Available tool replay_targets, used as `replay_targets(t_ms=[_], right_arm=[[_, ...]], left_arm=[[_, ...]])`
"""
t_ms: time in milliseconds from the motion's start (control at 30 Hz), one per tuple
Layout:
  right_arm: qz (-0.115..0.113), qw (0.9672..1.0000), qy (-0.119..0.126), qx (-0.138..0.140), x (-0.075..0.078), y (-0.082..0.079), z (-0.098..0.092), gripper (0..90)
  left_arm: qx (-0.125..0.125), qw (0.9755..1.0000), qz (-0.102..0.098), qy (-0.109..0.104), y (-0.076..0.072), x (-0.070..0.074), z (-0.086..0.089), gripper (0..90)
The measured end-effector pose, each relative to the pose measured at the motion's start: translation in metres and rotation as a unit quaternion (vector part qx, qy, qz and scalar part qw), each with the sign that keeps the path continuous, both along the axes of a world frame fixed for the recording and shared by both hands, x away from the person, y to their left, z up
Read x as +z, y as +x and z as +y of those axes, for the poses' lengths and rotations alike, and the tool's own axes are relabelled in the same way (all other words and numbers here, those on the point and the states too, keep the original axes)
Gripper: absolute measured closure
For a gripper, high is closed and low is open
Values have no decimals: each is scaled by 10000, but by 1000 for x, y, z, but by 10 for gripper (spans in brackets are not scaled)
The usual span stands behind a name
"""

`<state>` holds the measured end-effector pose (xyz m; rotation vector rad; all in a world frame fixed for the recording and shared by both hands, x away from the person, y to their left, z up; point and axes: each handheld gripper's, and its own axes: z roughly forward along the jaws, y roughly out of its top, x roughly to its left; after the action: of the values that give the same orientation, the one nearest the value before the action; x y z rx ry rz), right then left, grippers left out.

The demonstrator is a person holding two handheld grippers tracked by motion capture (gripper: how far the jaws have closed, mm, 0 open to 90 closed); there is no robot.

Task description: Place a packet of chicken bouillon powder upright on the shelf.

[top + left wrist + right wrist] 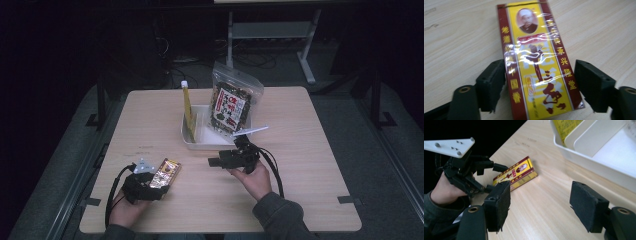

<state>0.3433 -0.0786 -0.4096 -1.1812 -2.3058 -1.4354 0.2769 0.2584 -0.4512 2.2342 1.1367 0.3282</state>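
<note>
Now we straddle the yellow-and-red packet (537, 62) lying flat on the table (300, 165): left gripper (539, 82) jaws wide, not yet pressing, packet running lengthwise between them (right gripper (540, 205) open, empty, farther off).

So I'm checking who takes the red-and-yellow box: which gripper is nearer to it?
Left. The left gripper has its jaws either side of the red-and-yellow box; the right gripper sits apart, beside the white tray.

A lab or test room is suggested. A plain wooden table (300, 150) is placed on grey carpet, the surroundings are kept dark, loose cables (250, 60) are seen on the floor behind, and a white metal desk frame (305, 45) is seen there.
</note>
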Motion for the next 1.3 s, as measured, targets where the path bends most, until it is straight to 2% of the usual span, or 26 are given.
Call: replay_targets(t_ms=[133, 300, 433, 600, 733, 933, 1000, 1200, 1300], right_arm=[[123, 9998, -81, 125, -2, 1, 1, 316], [275, 9991, -113, 288, -5, 3, 5, 314], [378, 9986, -128, 352, -6, 6, 9, 324], [498, 9972, -148, 529, -4, 8, 15, 334], [608, 9963, -141, 585, -5, 12, 15, 344], [897, 9935, -82, 700, -11, 17, 14, 356], [990, 9926, -103, 703, -13, 19, 14, 356], [1288, 9888, 30, 751, -19, 24, 13, 369], [1491, 9851, 207, 826, -22, 27, 12, 396]], left_arm=[[-67, 10000, 57, -2, 0, 1, -1, 315], [-178, 9998, 85, 83, 0, 3, -3, 323], [-314, 9995, -72, 17, -3, 9, -7, 325], [-558, 9980, -272, -125, -7, 15, -16, 325], [-753, 9962, -401, -186, -11, 20, -24, 326], [-968, 9932, -489, -430, -16, 24, -37, 327], [-1065, 9921, -518, -413, -17, 25, -43, 327], [-1276, 9879, -659, -580, -22, 29, -55, 328], [-1344, 9859, -729, -674, -25, 31, -58, 328]])
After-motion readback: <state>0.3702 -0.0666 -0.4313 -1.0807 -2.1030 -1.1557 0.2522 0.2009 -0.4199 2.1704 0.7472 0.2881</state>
